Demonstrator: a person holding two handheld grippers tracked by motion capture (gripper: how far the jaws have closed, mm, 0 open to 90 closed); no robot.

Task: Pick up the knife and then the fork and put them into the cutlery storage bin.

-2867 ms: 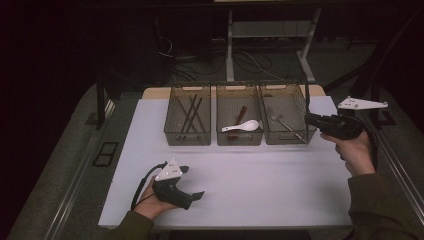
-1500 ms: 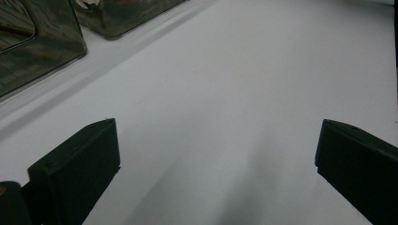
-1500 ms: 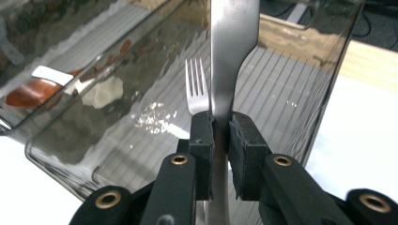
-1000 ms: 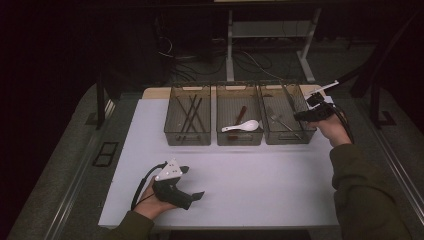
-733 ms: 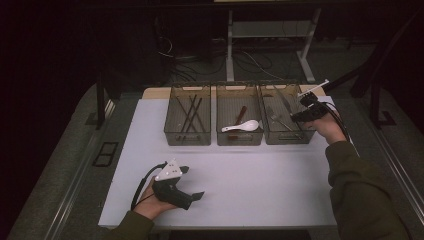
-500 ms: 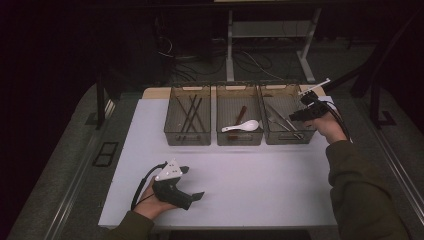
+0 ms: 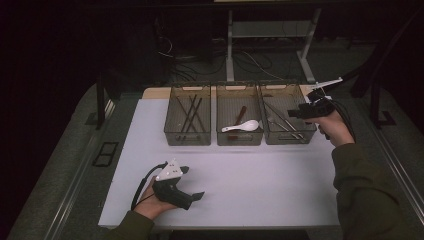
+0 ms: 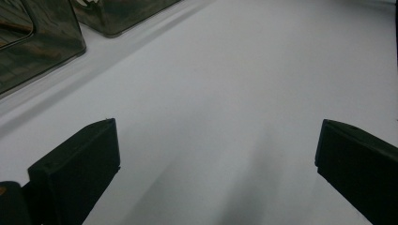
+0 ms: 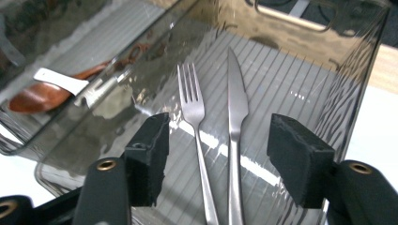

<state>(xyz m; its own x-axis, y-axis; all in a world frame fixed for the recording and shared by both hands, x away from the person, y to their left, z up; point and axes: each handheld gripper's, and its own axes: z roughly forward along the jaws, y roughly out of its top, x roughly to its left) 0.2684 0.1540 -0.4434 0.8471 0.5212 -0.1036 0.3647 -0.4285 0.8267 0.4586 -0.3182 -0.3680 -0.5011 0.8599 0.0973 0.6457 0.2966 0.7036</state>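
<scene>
Our right gripper [image 9: 213, 161], jaws just opening and holding nothing, hangs over the fork [image 9: 195, 122] and knife [image 9: 236, 117]. Both look hard and slippery, so we should pinch one thin handle.

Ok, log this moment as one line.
right gripper: jaws just opening, empty, over fork and knife in right bin | left gripper: open, on table

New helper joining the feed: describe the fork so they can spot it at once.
Three smoky bins stand at the table's far edge; take the right bin. On its ribbed floor lie two silver pieces side by side. In the right gripper view, the fork is the left one, four-tined, beside the smooth-bladed knife.
</scene>
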